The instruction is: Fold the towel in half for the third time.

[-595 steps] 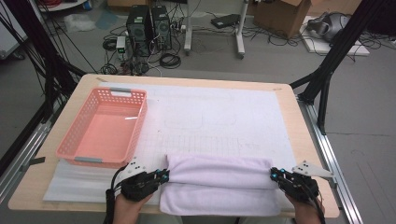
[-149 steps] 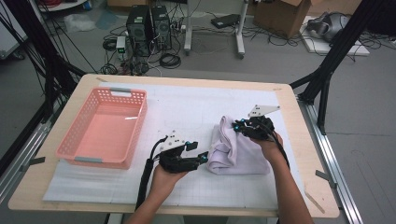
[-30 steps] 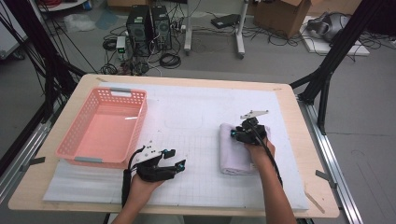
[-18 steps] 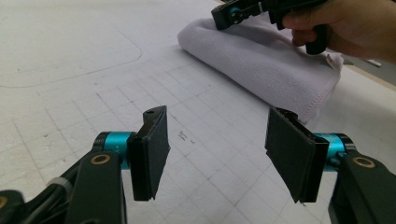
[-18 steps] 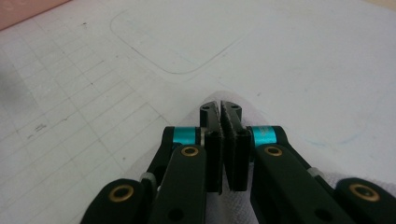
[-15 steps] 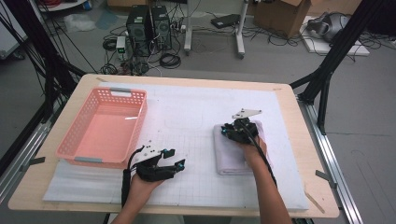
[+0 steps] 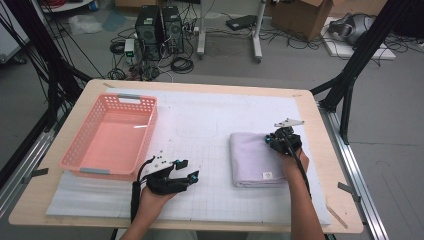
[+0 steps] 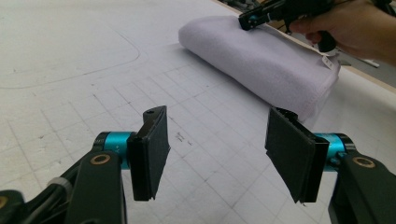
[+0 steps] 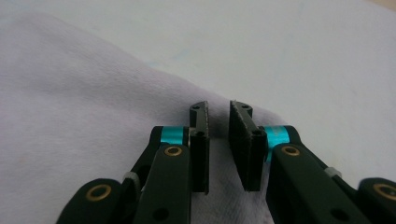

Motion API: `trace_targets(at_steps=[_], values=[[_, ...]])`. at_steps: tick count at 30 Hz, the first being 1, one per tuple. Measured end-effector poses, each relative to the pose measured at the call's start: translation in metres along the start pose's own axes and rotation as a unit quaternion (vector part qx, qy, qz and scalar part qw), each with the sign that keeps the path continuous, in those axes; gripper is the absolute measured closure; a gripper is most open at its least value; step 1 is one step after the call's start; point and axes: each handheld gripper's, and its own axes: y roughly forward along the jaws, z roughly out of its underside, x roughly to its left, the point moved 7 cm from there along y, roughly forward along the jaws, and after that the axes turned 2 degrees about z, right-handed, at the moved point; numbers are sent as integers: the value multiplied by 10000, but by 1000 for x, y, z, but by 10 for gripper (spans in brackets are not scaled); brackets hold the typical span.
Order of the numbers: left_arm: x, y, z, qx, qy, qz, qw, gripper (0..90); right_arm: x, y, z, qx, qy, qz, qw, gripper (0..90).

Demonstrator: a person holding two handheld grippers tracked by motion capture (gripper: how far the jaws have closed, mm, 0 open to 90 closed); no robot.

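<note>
Lavender towel [image 7: 255,159] lies folded on the table [image 7: 320,125]; pink basket [image 7: 112,137] empty. Right gripper [image 7: 276,140] rests on it, jaws slightly parted, grasping nothing; left gripper [image 7: 189,170] spread, idle.

A wooden table [image 7: 320,115] stands on grey floor [image 7: 390,100]; beyond it, computer towers [image 7: 160,22], tangled cables [image 7: 180,62] and a cardboard box [image 7: 305,17].

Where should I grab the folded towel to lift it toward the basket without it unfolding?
Probably the rounded folded edge of the towel, the side facing the left gripper, which hangs open over the mat. Come in low from that side, one jaw under the fold. The near end shows loose layers and a tag, so pinching there would likely let it open.
</note>
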Motion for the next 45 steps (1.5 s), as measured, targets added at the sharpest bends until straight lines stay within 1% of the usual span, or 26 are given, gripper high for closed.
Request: trace_targets(at_steps=[1,2,4,6,7,9,10,12,13,15,17,18,20,22,24,26,28,30,31,33,34,36,38,40,42,45], values=[[0,0,0,-7,-10,-2,10000,398,-3,0,2,-39,69,74,9999,792],[0,0,0,-6,-14,5,10000,397,-8,0,3,-54,134,278,9995,784],[0,1,0,13,-5,-1,10000,397,-12,-2,4,-73,242,481,9985,703],[0,1,0,5,5,8,10000,397,-13,-7,3,-194,383,351,9985,690],[-1,1,0,5,9,14,10000,397,-14,-10,2,-269,381,322,9984,681],[-1,1,0,10,13,12,10000,397,-14,-22,1,-522,464,164,9974,674],[-1,1,0,-5,14,17,10000,396,-14,-28,1,-648,533,27,9965,661],[-1,1,0,-17,27,5,10000,396,-12,-41,6,-747,484,-133,9959,651],[-1,1,0,-22,19,9,10000,396,-11,-46,10,-781,478,-271,9954,643],[0,0,-1,-38,1,0,10000,396,-7,-55,19,-765,345,-341,9959,650],[0,-1,-1,-44,-7,-3,10000,396,1,-62,31,-725,311,-547,9954,672],[1,-1,-1,-43,-5,-8,10000,396,4,-64,38,-665,257,-587,9957,684],[0,-1,-1,-43,-9,-2,10000,396,9,-66,53,-552,243,-700,9957,686],[0,0,-1,-54,15,-2,10000,395,11,-67,65,-504,161,-672,9963,687],[-1,0,-1,-41,-6,20,10000,395,10,-71,73,-530,237,-648,9962,688],[-1,0,-1,-46,-42,28,10000,394,9,-75,78,-517,227,-588,9967,691],[0,0,-1,-55,-41,41,10000,388,7,-81,80,-609,249,-510,9965,676],[0,0,-1,-67,-61,57,9999,369,10,-90,78,-782,254,-542,9951,629],[0,0,-1,-63,-72,72,9999,368,13,-94,77,-894,279,-606,9938,621],[1,0,-1,-45,-47,53,10000,354,21,-99,74,-992,208,-752,9920,618],[1,0,-1,-39,-62,48,10000,352,27,-100,74,-999,131,-817,9915,602],[1,-1,-1,-27,-13,67,10000,349,38,-100,73,-985,56,-946,9906,577],[0,-1,-1,-36,-27,148,9999,344,44,-97,76,-904,-100,-934,9915,572],[1,-1,-2,-78,-6,169,9998,330,44,-93,85,-759,-175,-914,9928,572],[1,-1,-2,-129,-17,222,9997,294,41,-94,90,-785,-121,-921,9926,572],[2,0,-3,-204,18,265,9994,269,38,-103,93,-819,-127,-900,9925,552]])
